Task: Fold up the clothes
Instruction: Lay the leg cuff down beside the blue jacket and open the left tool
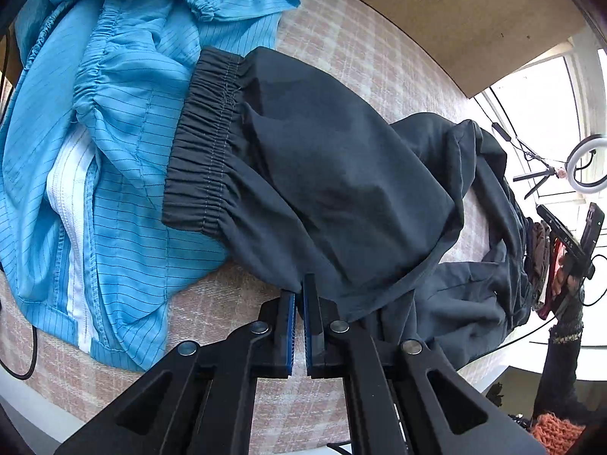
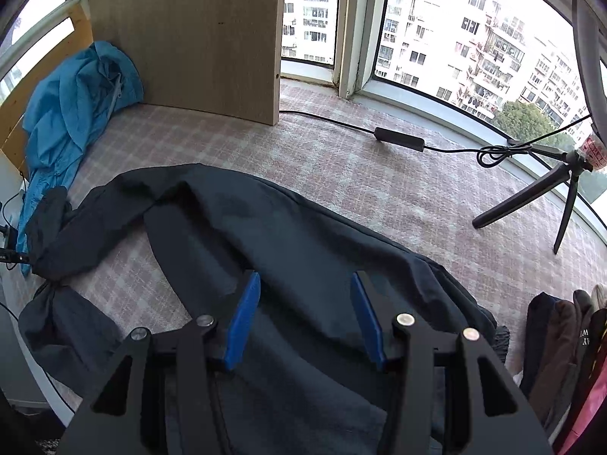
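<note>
Garments run out of frame and under one another

In the left wrist view the blue garment (image 1: 125, 121) is cut by the top and left edges, and the dark trousers (image 1: 322, 174) cover its right side. Whether the left claw (image 1: 299, 295) pinches the trousers' hem or only meets it cannot be told, since the cloth hides the tips. In the right wrist view the trousers pass under the right claw (image 2: 305, 284) and off the bottom edge; the hanging clothes (image 2: 569, 360) at right are cropped.
</note>
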Demonstrator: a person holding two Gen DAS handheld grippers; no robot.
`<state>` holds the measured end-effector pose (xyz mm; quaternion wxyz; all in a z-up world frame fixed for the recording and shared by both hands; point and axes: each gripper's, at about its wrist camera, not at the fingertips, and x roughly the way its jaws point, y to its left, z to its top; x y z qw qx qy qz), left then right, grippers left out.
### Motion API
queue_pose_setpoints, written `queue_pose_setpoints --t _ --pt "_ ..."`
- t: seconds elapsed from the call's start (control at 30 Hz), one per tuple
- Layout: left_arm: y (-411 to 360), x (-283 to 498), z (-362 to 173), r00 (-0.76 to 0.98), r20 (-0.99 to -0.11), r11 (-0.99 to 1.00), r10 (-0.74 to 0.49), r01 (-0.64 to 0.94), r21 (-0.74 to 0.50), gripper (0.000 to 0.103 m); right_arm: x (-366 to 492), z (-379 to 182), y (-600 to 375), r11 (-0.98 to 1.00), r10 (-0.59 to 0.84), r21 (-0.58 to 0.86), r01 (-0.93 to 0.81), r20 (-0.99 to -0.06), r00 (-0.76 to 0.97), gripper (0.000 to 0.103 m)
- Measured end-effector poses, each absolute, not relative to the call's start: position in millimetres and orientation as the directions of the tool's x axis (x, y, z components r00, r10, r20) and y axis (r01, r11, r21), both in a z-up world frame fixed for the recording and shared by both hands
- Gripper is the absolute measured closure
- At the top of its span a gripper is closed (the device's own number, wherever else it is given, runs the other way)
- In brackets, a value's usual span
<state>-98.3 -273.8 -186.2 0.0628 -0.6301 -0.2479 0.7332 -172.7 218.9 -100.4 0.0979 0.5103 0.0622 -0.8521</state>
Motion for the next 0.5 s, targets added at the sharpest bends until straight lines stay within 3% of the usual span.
queue_pose_setpoints --t 0.23,0.33,0.4,0.43,0.5 --pt "-271.3 -172.6 -104.0 -0.353 -0.887 -0.924 0.296 0.128 -0.359 0.102 -179.8 -154.2 264.8 -0.982 0.021 -0.092 0.162 -0.919 -0.394 0.054" --pt "-280.2 -239.4 -56.6 -0.454 -0.890 -0.981 0.049 0.148 -0.129 0.101 -194.1 -177.0 284.9 -0.979 0.107 -0.161 0.121 -0.926 -0.362 0.054" --pt "-294.7 -273.9 -34.1 -0.481 -0.871 -0.979 -0.097 0.204 -0.003 0.095 -202.7 -184.6 295.5 -0.977 0.139 -0.186 0.103 -0.927 -0.349 0.054" --pt "-302.0 -291.2 -22.8 -0.491 -0.855 -0.971 -0.170 0.234 0.059 0.091 -206.7 -185.5 299.6 -0.977 0.145 -0.190 0.098 -0.927 -0.346 0.048" --pt "-309.0 -296.4 -11.1 -0.511 -0.842 -0.972 -0.173 0.229 0.060 0.090 -214.7 -187.2 308.0 -0.976 0.158 -0.198 0.087 -0.927 -0.340 0.042"
